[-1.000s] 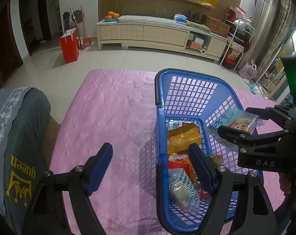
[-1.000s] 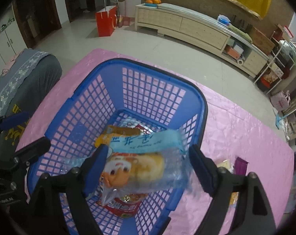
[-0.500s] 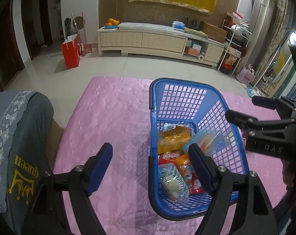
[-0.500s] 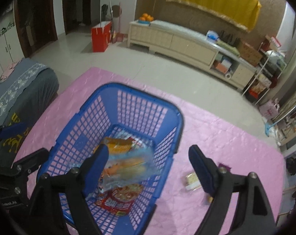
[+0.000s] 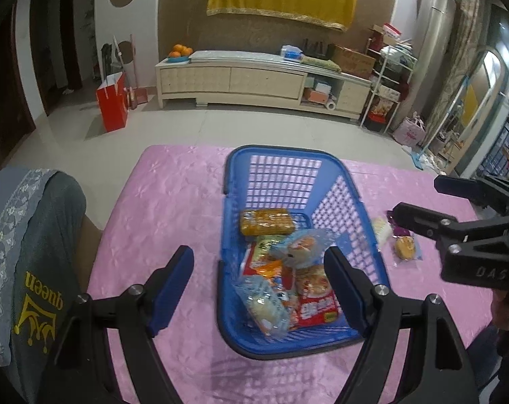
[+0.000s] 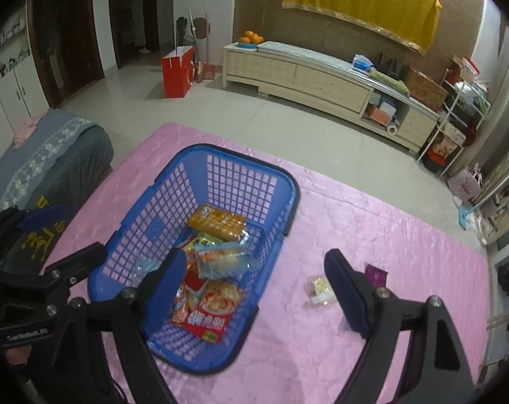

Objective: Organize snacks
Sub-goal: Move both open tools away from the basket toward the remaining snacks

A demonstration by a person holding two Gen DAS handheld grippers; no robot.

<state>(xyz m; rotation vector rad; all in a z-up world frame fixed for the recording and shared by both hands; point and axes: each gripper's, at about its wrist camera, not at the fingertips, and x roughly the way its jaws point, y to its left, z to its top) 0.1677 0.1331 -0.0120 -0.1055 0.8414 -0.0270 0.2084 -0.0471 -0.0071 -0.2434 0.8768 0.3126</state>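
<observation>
A blue plastic basket (image 5: 274,158) (image 6: 234,158) stands on the pink tablecloth and holds several snack packets. A clear-wrapped bun packet (image 5: 305,245) (image 6: 220,257) lies on top of them, near an orange packet (image 5: 266,221) (image 6: 217,221). My left gripper (image 5: 259,282) is open and empty, above the basket's near left rim. My right gripper (image 6: 254,286) is open and empty, above the basket's right rim; it also shows in the left wrist view (image 5: 419,198). Loose snacks lie right of the basket: a small bun packet (image 5: 404,247), a yellow packet (image 6: 320,288) and a purple one (image 6: 375,274).
A grey chair back with "queen" on it (image 5: 35,252) stands at the table's left edge. The pink tablecloth (image 6: 372,222) reaches right of the basket. Beyond the table are tiled floor, a red bag (image 5: 111,104) and a long cabinet (image 5: 254,80).
My right gripper opened and dropped the bun packet into the basket, then pulled back and up. Both cameras rose and drew away from the basket.
</observation>
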